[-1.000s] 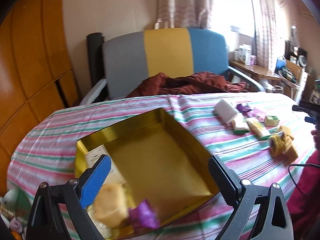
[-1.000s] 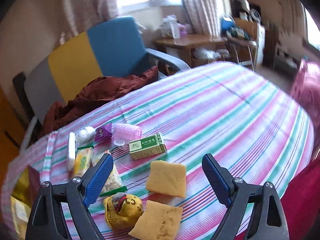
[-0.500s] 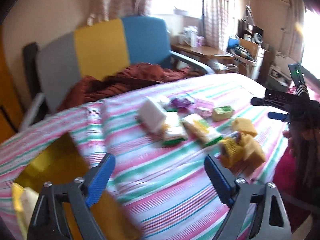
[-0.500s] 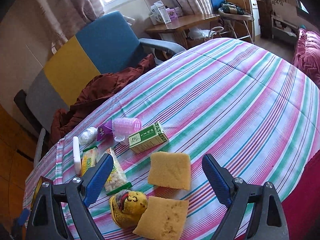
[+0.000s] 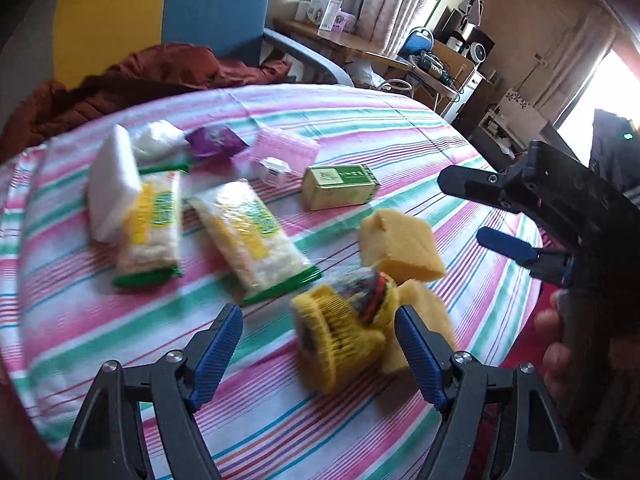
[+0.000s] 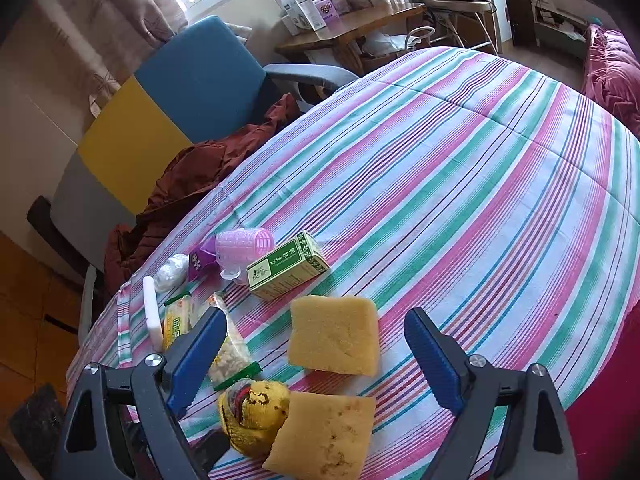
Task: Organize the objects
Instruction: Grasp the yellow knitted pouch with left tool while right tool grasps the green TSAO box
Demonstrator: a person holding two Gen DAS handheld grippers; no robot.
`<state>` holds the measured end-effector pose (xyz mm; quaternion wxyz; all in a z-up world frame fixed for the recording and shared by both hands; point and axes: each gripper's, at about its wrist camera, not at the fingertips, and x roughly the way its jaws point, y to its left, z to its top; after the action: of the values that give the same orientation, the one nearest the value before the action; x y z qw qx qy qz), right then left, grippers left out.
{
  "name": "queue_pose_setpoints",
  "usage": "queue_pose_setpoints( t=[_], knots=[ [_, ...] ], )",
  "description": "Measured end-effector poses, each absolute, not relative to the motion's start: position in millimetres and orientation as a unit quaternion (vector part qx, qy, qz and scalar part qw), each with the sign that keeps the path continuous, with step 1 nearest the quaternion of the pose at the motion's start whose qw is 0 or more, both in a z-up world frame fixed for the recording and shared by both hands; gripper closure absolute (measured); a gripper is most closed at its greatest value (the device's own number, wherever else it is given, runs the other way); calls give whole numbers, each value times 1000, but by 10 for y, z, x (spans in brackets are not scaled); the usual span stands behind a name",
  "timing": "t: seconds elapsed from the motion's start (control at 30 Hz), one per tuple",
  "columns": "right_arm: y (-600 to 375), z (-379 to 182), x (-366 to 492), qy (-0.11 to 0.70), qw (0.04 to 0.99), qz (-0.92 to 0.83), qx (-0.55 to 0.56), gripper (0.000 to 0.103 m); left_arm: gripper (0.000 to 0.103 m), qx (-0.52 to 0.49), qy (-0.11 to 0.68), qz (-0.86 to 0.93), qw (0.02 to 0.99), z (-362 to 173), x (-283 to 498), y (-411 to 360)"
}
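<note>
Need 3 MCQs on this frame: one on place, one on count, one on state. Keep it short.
1. Where is the green box relative to the pink curler?
A. right beside it on the striped cloth
B. stacked on top of it
C. on the chair

2. How many yellow sponges lie on the cloth?
A. one
B. two
C. four

3. What state is the right hand-held gripper in?
A. shut on a sponge
B. shut and empty
C. open, holding nothing

Answers:
1. A: the box lies beside the curler.
2. B: one sponge lies flat, the second leans against the yellow knitted toy.
3. C: its blue pads stand wide apart above the sponges, touching neither.
</note>
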<state>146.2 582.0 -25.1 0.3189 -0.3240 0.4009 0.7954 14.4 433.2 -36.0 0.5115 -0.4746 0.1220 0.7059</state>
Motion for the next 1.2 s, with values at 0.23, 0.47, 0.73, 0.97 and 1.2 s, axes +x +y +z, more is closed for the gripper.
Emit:
queue_pose_setpoints(
  t=[0.23,0.47,0.73,0.97,1.2],
  knots=[
    [5833,-271,1449,404,312,796,-327,11,41,-510,117,686,506,-660,123,4656],
    [5844,-284,1445,407,308,795,-327,11,56,-501,76,698,506,-622,83,4212],
    [5861,-324,1450,414,312,786,-337,12,56,-464,104,740,476,-615,163,3486],
    [5810,-307,1425,390,328,786,-350,12,56,-481,57,737,471,-738,62,3269],
    [5668,-256,1259,345,315,801,-374,12,55,-458,84,746,476,-735,151,3301]
  ],
)
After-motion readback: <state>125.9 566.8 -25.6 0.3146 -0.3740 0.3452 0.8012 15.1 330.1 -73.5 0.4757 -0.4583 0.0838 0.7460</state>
